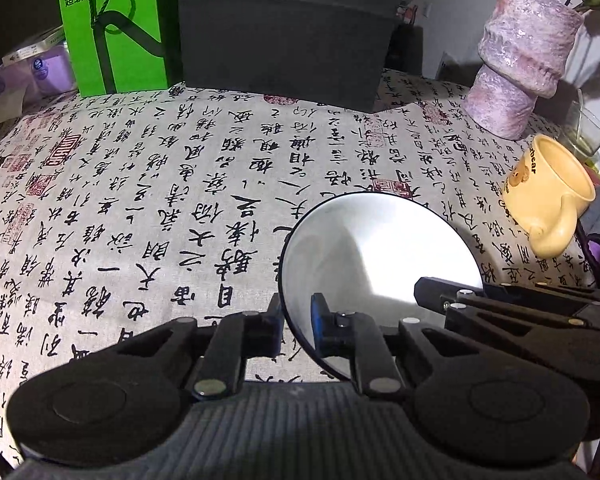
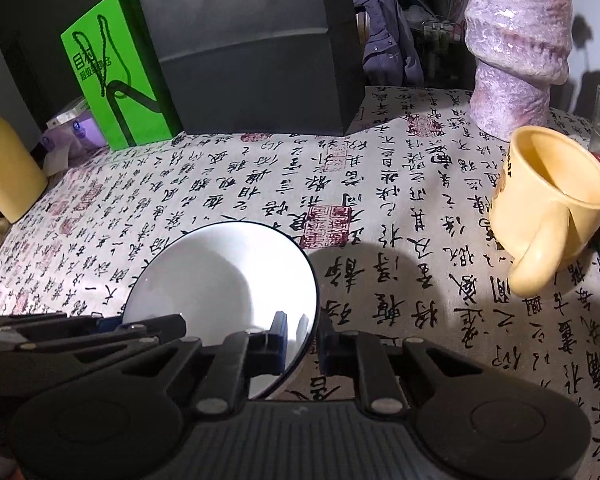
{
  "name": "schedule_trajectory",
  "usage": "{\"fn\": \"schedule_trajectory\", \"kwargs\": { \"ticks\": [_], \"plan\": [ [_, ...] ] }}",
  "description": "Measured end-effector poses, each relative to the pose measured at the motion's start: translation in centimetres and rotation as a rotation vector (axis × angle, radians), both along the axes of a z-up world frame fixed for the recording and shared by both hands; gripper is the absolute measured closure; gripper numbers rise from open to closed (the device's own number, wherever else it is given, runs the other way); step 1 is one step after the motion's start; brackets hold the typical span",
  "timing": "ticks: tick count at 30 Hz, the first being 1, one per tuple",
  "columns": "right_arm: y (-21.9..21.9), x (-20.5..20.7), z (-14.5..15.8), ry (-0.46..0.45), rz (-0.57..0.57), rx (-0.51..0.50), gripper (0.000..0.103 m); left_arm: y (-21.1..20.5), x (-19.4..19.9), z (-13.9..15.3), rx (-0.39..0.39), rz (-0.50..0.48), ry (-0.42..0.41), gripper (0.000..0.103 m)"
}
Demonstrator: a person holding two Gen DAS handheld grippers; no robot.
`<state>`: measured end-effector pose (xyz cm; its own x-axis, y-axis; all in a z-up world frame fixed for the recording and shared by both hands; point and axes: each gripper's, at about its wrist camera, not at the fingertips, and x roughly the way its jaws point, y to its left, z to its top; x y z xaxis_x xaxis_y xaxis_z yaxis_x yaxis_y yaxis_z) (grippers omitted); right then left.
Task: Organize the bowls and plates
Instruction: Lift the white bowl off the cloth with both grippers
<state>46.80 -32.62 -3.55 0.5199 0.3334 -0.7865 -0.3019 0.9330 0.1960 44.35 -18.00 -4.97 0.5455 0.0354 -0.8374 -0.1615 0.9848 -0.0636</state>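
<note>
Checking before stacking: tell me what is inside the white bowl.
The white bowl looks empty, only shadow and glare inside. The left gripper and right gripper clamp its rim on opposite sides, hiding the near wall. What lies beneath it on the tablecloth cannot be seen.

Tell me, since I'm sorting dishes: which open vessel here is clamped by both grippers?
The white black-rimmed bowl, gripped on opposite rims by left gripper and right gripper; the yellow bear mug stands untouched.

Table, calligraphy-print cloth (image 1: 160,208): white bowl (image 1: 380,256), yellow mug (image 1: 548,196), purple vase (image 1: 520,64), green box (image 1: 112,28).
</note>
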Motion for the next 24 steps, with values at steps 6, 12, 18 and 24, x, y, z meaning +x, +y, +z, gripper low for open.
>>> {"fn": "schedule_trajectory", "kwargs": {
  "ticks": [6,12,18,24],
  "plan": [
    [-0.09,-0.07,0.01,-0.001,-0.009,0.008,0.089,0.20,-0.07,0.03,-0.022,0.021,-0.001,0.089],
    [-0.11,-0.06,0.01,0.002,-0.015,0.016,0.089,0.21,-0.19,0.08,-0.033,0.036,-0.006,0.089],
    [-0.13,-0.11,0.07,0.004,-0.018,0.030,0.089,0.44,-0.41,0.16,-0.049,0.061,-0.006,0.089],
    [0.26,-0.44,0.19,-0.009,-0.006,0.034,0.089,0.94,-0.89,0.38,-0.065,0.088,-0.012,0.089]
  ]
}}
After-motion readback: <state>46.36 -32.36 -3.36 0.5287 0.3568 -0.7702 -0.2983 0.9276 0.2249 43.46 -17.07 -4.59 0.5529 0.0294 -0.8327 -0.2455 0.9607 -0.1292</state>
